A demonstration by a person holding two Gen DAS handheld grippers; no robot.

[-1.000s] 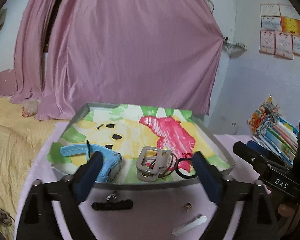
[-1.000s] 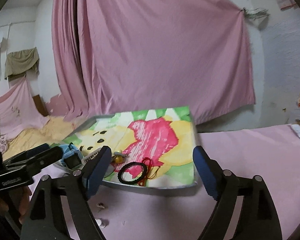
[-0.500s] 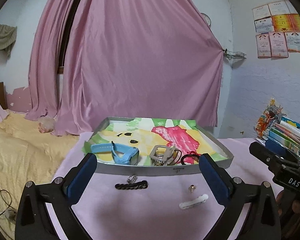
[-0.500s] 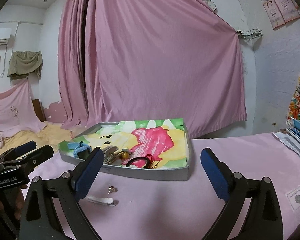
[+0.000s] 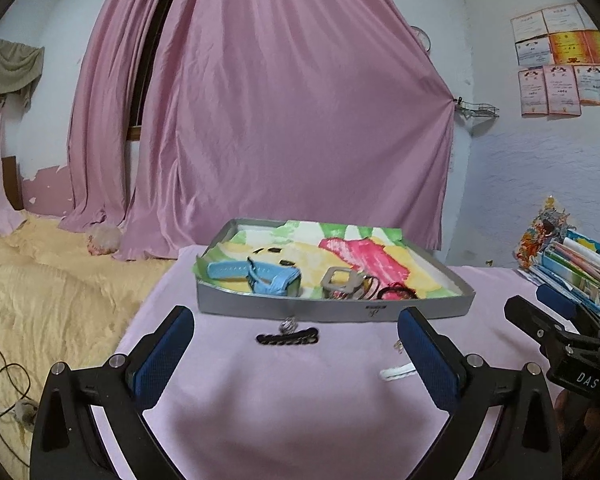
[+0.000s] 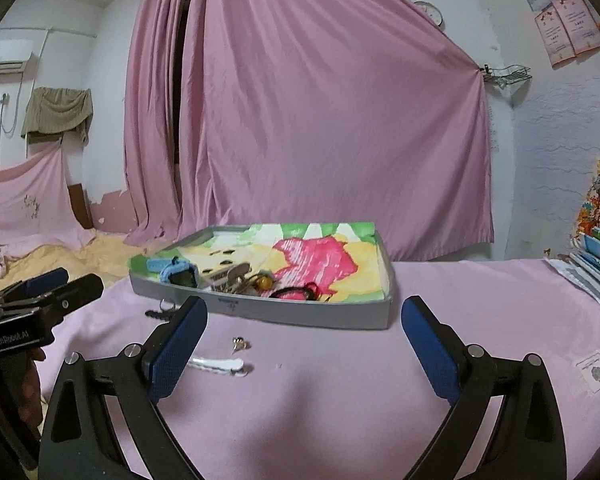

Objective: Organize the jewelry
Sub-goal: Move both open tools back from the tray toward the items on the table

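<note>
A grey tray (image 5: pixel 332 311) (image 6: pixel 300 314) with a cartoon-print lining sits on the pink cloth. In it lie a blue watch (image 5: pixel 256 274) (image 6: pixel 172 270), a silver buckle (image 5: pixel 342 278), a black ring band (image 5: pixel 396 293) (image 6: pixel 296 293) and a red cord. In front of the tray on the cloth are a black chain piece (image 5: pixel 287 338), a small ring (image 5: pixel 287 325), a tiny stud (image 6: pixel 240 343) (image 5: pixel 398 345) and a white hair clip (image 6: pixel 216 364) (image 5: pixel 396 372). My left gripper (image 5: pixel 296 354) and right gripper (image 6: pixel 304 346) both stand open and hold nothing, back from the tray.
A stack of books and papers (image 5: pixel 572 264) stands at the right edge of the table. A small white sachet (image 6: pixel 595 372) lies on the cloth at right. A yellow bedsheet (image 5: pixel 52 280) spreads to the left, with a pink curtain (image 5: pixel 284 120) behind.
Both grippers have pulled back and away from the tray, which now looks smaller and farther. The loose pieces in front of the tray have not moved.
</note>
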